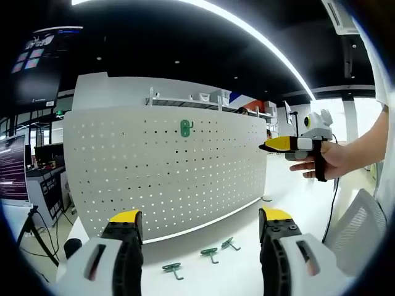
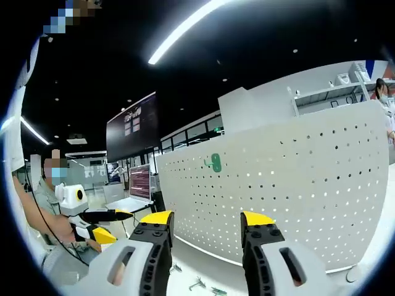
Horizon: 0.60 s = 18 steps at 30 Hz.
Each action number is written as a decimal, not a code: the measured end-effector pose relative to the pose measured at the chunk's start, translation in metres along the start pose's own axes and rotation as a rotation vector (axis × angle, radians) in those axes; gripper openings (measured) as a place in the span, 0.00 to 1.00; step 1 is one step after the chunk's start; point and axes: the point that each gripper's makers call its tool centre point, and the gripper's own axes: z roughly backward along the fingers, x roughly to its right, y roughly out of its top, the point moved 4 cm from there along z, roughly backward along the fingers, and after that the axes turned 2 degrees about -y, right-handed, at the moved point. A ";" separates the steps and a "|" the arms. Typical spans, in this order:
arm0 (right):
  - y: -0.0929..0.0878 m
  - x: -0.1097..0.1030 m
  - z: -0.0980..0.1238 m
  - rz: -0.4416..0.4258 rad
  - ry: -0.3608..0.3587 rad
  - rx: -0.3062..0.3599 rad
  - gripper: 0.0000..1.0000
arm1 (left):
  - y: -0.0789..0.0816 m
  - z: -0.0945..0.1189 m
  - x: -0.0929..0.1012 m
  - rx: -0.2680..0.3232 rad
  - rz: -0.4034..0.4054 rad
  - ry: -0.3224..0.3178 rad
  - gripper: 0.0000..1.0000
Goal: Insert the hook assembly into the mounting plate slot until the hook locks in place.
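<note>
1. where the left gripper view looks forward, the left gripper (image 1: 200,225) rises from the bottom edge with its two yellow-tipped jaws set wide apart and nothing between them.
2. beyond those jaws stands a white perforated mounting plate (image 1: 148,179), upright on a white table (image 1: 247,277).
3. a green hook (image 1: 186,127) already hangs on the plate, high up and near its middle.
4. three loose green hook assemblies lie on the table in front of the plate's foot: one to the left (image 1: 172,269), one in the middle (image 1: 210,252) and one to the right (image 1: 231,244), each apart from the others and from the jaws.
5. at the right of the same view, a hand (image 1: 330,161) holds the right gripper (image 1: 281,145) in the air beside the plate's right edge; its yellow tip points toward the plate, and it touches neither plate nor hook.
6. in the right gripper view, the right gripper (image 2: 203,223) also stands with its jaws parted and empty.
7. the mounting plate (image 2: 296,185) spreads behind those jaws, with the hung green hook (image 2: 214,162) on its upper left part.
8. small green hooks (image 2: 197,283) lie on the table below, between the jaws, too small to tell apart clearly.
9. at the left of this view the left gripper (image 2: 102,225) appears, its yellow tips parted, well away from the plate.
10. a monitor (image 2: 140,182) glows in the background.
</note>
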 end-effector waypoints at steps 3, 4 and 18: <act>-0.005 0.000 0.009 0.004 0.001 -0.009 0.43 | 0.000 0.002 -0.001 -0.002 0.004 -0.002 0.80; -0.007 0.000 0.011 0.000 0.000 -0.010 0.43 | -0.001 0.003 -0.001 -0.002 0.002 -0.003 0.80; -0.032 -0.002 0.050 -0.018 -0.003 -0.053 0.47 | -0.004 0.008 -0.003 -0.006 0.006 0.010 0.81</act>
